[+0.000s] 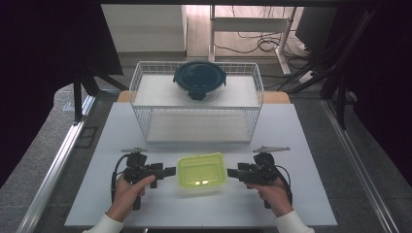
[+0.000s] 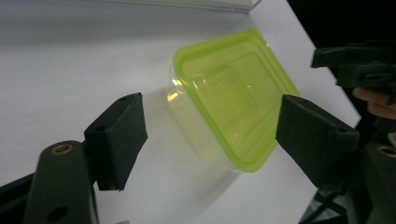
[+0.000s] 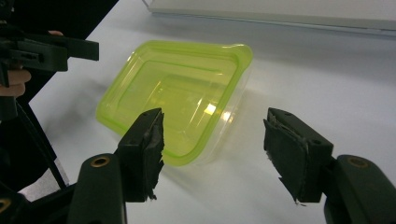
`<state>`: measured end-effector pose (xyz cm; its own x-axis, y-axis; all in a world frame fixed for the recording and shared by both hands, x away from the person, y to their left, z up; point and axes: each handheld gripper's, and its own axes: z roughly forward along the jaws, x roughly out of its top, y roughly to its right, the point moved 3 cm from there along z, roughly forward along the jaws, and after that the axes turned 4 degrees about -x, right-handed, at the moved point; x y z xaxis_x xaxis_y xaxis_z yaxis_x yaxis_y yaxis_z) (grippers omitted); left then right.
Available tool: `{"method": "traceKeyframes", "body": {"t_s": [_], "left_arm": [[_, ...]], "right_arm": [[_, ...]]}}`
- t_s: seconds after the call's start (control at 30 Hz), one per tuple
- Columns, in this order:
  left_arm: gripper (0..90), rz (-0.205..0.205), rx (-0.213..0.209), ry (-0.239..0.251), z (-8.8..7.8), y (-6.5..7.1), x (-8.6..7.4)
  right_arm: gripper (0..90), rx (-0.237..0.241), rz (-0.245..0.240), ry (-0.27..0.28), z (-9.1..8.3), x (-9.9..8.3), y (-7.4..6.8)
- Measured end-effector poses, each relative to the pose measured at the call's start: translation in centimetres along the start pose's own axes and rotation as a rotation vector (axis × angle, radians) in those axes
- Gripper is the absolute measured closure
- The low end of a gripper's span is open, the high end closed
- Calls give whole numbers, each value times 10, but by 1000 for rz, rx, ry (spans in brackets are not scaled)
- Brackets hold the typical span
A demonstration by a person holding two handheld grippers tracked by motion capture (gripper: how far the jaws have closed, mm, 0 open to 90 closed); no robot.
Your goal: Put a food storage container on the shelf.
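I have the clear rectangular plastic container with the yellow-green lid (image 1: 201,170) lying on the white table (image 1: 291,126), long axis running hand to hand, directly between my grippers. Left gripper (image 1: 170,171) and right gripper (image 1: 232,172) sit level at its short ends, equally near, jaws apart, gripping nothing yet

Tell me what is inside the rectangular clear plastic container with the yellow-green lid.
Through the translucent yellow-green lid of the rectangular clear plastic container, the gripper views show a bare bottom and nothing inside. Glare on the lid blurs a small patch.
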<state>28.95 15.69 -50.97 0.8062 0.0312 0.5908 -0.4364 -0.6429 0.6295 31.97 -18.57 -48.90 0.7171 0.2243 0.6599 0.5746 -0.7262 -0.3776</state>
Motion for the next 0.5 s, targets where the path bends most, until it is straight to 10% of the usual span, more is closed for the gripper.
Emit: {"method": "traceKeyframes", "body": {"t_s": [0.5], "left_arm": [[284, -55, -7, -26, 20, -10, 6]], "right_arm": [[395, 34, 35, -58, 29, 14, 6]]}}
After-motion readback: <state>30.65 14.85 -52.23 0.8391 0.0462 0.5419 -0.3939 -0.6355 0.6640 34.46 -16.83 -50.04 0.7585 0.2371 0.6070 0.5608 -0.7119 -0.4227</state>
